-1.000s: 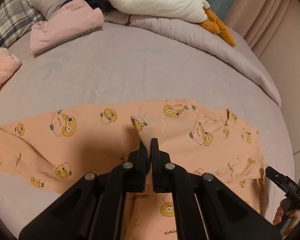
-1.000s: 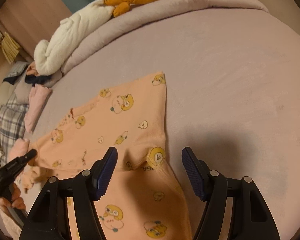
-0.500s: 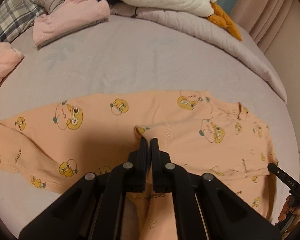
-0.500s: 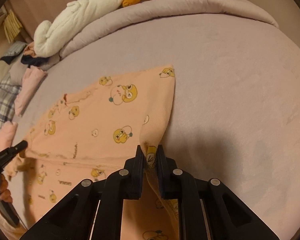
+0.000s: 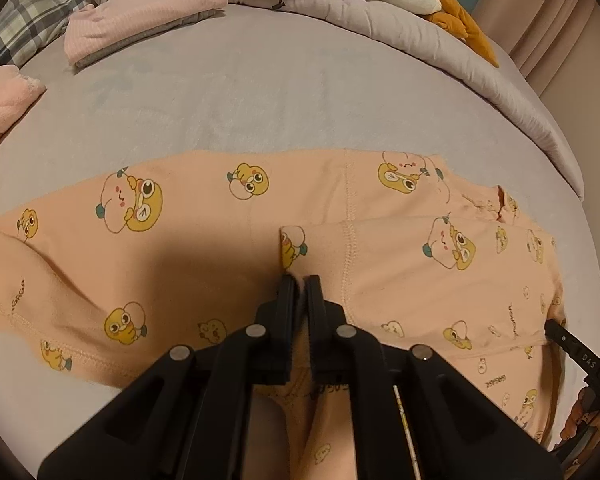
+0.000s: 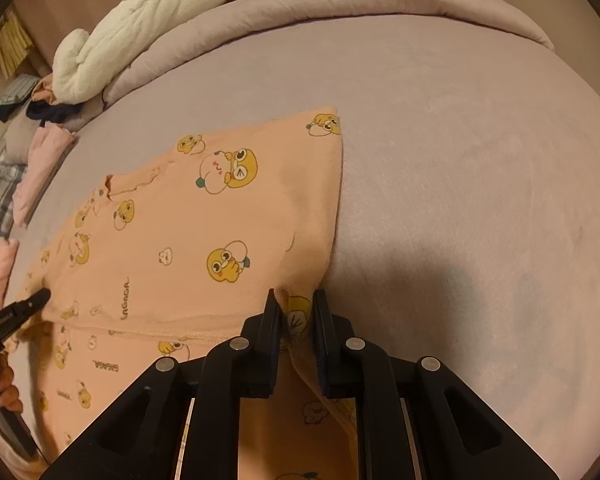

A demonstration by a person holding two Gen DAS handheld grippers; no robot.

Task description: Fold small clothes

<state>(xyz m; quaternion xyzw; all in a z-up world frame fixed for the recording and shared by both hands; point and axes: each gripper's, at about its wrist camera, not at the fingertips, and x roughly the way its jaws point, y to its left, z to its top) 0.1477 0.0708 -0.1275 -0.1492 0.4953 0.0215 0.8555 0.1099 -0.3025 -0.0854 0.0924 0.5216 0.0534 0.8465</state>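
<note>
A mauve bed (image 5: 260, 92) fills both views, its cover stretching away ahead of each gripper. A rolled duvet (image 6: 340, 4) of the same colour runs along the far edge, beyond the tools.

The peach garment (image 5: 204, 248), printed with yellow cartoon ducks, lies spread flat on the bed directly ahead of and under both grippers. In the left wrist view it reaches far to the tool's left as a long sleeve or leg, with a folded-over panel just ahead and to the right. In the right wrist view it sits ahead and to the left of the tool, its straight side edge running away from the fingertips.

A white plush toy (image 6: 140, 28) with orange feet lies on the duvet, far ahead and left of the right tool. A folded pink cloth (image 5: 140, 12) rests far ahead and left of the left tool, with plaid bedding (image 5: 16, 28) further left again.

The left gripper (image 5: 299, 284) has its jaws drawn nearly together, pinching a fold of the garment between the tips. The right gripper (image 6: 296, 304) has its jaws slightly wider, with a bunched edge of the garment bearing a duck print clamped between them. Each tool's black tip shows at the edge of the other's view.
</note>
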